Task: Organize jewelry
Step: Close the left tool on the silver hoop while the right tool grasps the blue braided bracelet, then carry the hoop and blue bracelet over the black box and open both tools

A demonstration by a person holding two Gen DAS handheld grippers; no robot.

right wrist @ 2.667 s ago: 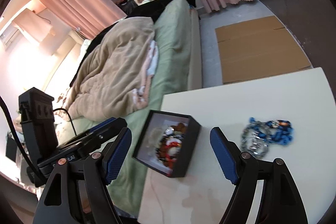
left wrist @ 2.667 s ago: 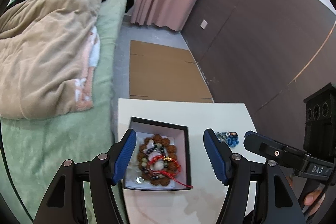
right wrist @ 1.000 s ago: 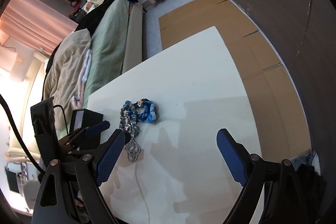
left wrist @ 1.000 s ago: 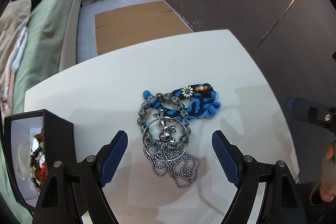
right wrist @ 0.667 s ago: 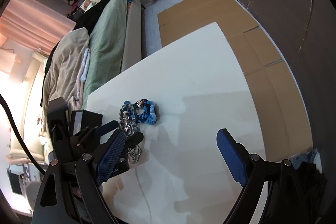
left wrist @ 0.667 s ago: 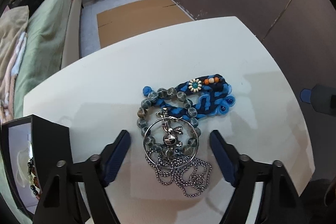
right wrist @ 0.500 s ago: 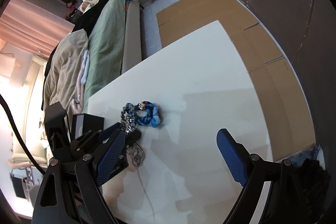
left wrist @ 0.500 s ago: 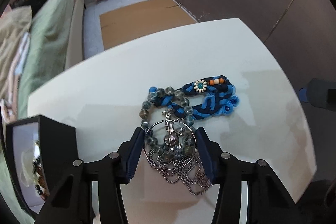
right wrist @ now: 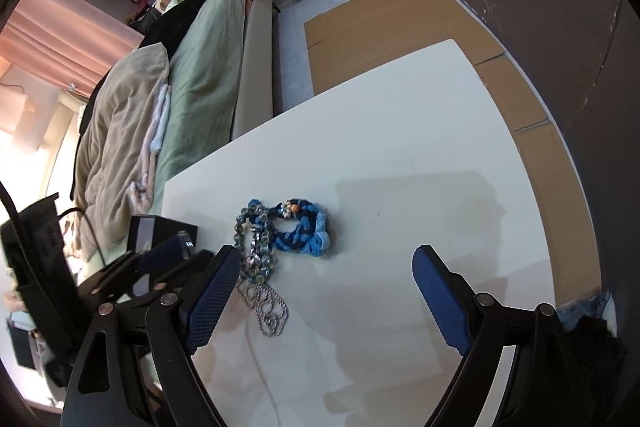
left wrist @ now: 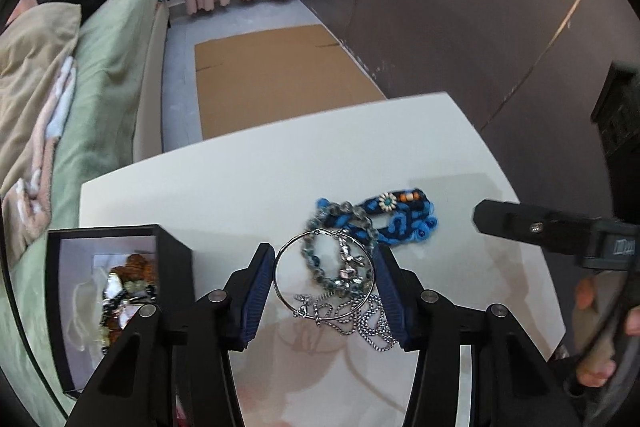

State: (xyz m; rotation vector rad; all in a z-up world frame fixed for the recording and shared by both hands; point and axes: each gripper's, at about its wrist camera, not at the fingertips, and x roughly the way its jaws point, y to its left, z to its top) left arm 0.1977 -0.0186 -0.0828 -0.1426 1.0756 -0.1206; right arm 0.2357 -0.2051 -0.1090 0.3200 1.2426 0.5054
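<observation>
- Here, the left gripper [left wrist: 325, 277] was clenched on a silver ring [left wrist: 280, 269]; its two blue pads pressed on the ring from the left and from the right side.
- A small silver charm [left wrist: 349, 266] hung inside the ring, and a silver ball chain [left wrist: 366, 325] trailed from it down to the white counter [left wrist: 240, 187].
- A bracelet of grey-green glass beads [left wrist: 340, 213] seemed to be caught together with the ring; I cannot tell if it was lifted or only lay behind it.
- Just behind the ring, a blue braided bracelet [left wrist: 400, 219] with a little flower bead lay on the counter, touching the glass beads.
- A black box [left wrist: 176, 267] stood at the left edge of the counter, near the left gripper. It was open on top, and brown and dark beads [left wrist: 128, 291] lay inside it.
- The right gripper [right wrist: 320, 295] was released, with its jaws wide apart and nothing between the pads; it hovered over the bare part of the counter, to the right of the jewelry.
- In the right wrist view, the chain [right wrist: 268, 311] lay just beside the left pad of the right gripper, and the blue bracelet [right wrist: 308, 227] was a little farther on.
- A bed [left wrist: 112, 67] with a green sheet and a beige blanket stood beside the counter, and flat cardboard [left wrist: 272, 79] lay on the floor behind it.
</observation>
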